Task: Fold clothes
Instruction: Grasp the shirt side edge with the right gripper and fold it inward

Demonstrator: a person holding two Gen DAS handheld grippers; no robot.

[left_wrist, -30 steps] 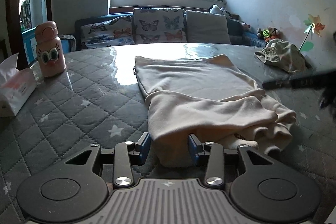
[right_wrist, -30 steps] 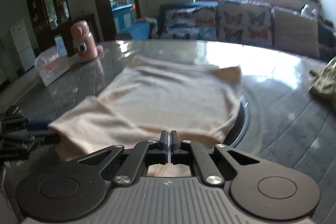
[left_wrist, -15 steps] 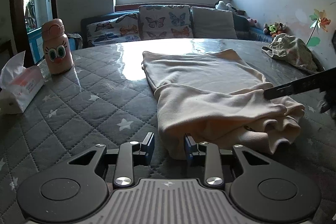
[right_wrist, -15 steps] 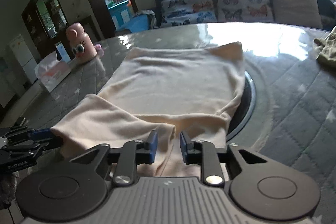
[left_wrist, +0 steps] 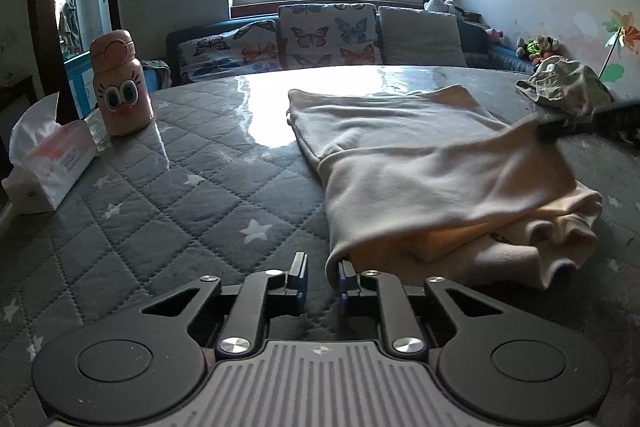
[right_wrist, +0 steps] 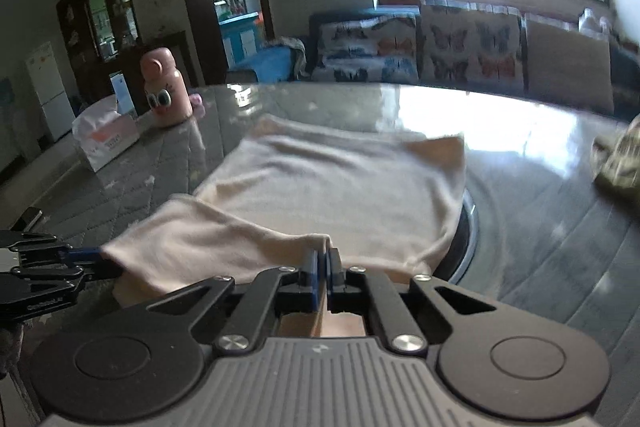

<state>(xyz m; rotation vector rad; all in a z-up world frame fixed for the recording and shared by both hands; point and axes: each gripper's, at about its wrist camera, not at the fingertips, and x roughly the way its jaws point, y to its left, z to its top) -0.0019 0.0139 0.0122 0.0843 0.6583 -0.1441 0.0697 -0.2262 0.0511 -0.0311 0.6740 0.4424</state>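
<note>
A cream garment [left_wrist: 400, 147] lies on the round table, its near part folded back over itself; it also shows in the right wrist view [right_wrist: 340, 183]. My left gripper [left_wrist: 322, 277] is open, with the garment's near left corner hanging just at its right finger. My right gripper [right_wrist: 323, 263] is shut on the folded edge of the garment and holds it raised. In the left wrist view the right gripper's fingers [left_wrist: 560, 129] show at the lifted far corner. In the right wrist view the left gripper [right_wrist: 60, 263] sits at the other corner.
A pink cartoon bottle [left_wrist: 120, 87] and a tissue box [left_wrist: 44, 163] stand on the quilted grey table cover [left_wrist: 180, 195] at the left. An olive hat [left_wrist: 568, 83] lies at the right. A glass turntable [right_wrist: 520, 131] sits under the garment. A sofa stands behind.
My right gripper has shut on the garment's edge and lifted it. My left gripper's jaws have narrowed and the cloth corner has slipped from between them to the right finger.
</note>
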